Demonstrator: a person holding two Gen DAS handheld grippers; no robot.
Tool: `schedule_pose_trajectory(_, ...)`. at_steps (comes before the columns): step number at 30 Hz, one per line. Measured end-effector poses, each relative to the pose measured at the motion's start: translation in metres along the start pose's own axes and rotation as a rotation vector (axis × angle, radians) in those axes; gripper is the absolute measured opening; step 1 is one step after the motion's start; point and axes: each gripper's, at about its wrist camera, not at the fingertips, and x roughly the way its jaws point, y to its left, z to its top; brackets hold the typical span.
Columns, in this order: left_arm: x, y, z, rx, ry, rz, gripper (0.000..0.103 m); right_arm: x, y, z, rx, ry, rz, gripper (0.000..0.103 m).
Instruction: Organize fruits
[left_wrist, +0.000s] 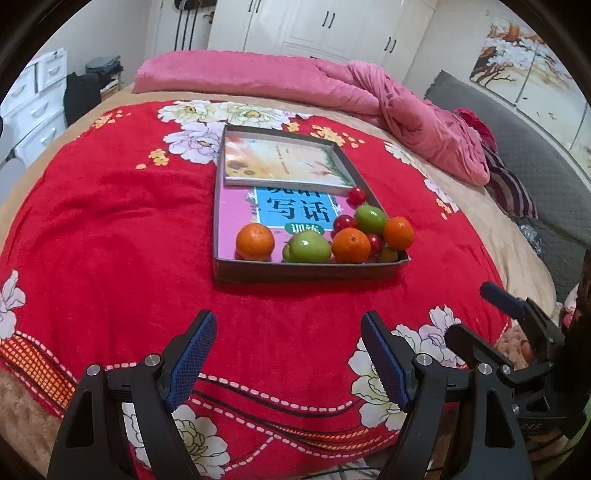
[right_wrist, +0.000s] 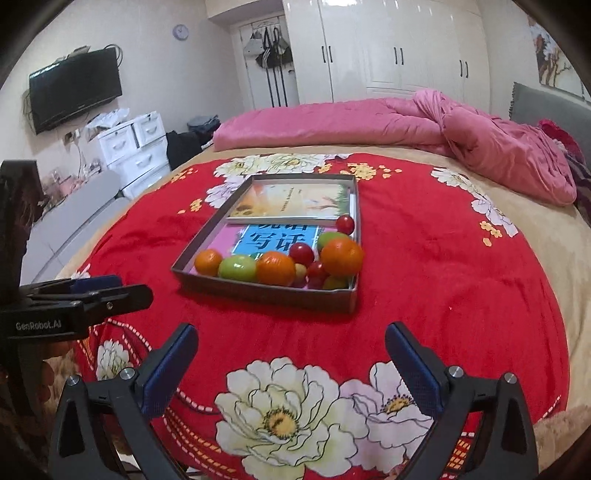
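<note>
Both the left gripper (left_wrist: 288, 354) and right gripper (right_wrist: 291, 365) hover wide and empty over the bed (right_wrist: 424, 302), the fruits (left_wrist: 325, 236) crowded in the tray (left_wrist: 306, 271) just ahead, where a nudge could scatter them.

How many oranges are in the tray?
3. One orange sits at the tray's near left, one in the near middle, one at the right. None seems hidden.
</note>
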Motion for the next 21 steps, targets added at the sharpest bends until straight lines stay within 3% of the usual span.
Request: schedule_pose_trajectory(21, 0.0005, -0.0060, 0.0000, 0.016, -0.004, 0.000, 0.081, 0.0015, -0.0011, 0.0043, 0.002, -0.026, -0.019, 0.102)
